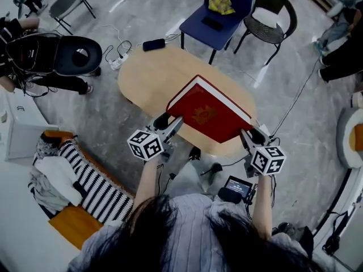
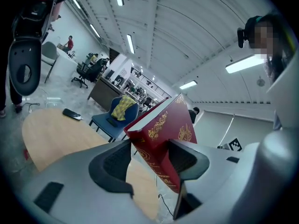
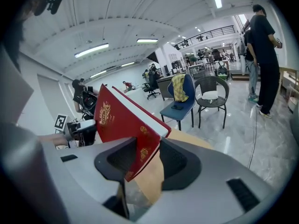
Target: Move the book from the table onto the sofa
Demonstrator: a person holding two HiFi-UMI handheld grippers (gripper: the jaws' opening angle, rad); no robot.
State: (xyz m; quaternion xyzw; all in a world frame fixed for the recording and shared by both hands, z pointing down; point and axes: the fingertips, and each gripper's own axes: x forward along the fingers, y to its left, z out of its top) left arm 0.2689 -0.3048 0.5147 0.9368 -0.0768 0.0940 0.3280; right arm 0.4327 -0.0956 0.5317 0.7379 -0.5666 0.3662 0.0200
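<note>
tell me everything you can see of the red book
The red book is a thick closed hardback, dark red cover with gold ornament, white page edges. It is held tilted above the oval wooden table, the left tool clamped on one near corner and the right tool on the other.

Over the worktop's (image 1: 148, 78) 4 o'clock end, book (image 1: 209, 113); left gripper (image 1: 173, 122) clamped at its 8 o'clock corner, right gripper (image 1: 247, 135) at 4. On worktop at 11, phone (image 1: 153, 44). Beyond, at 12, chair (image 1: 218, 17).
</note>
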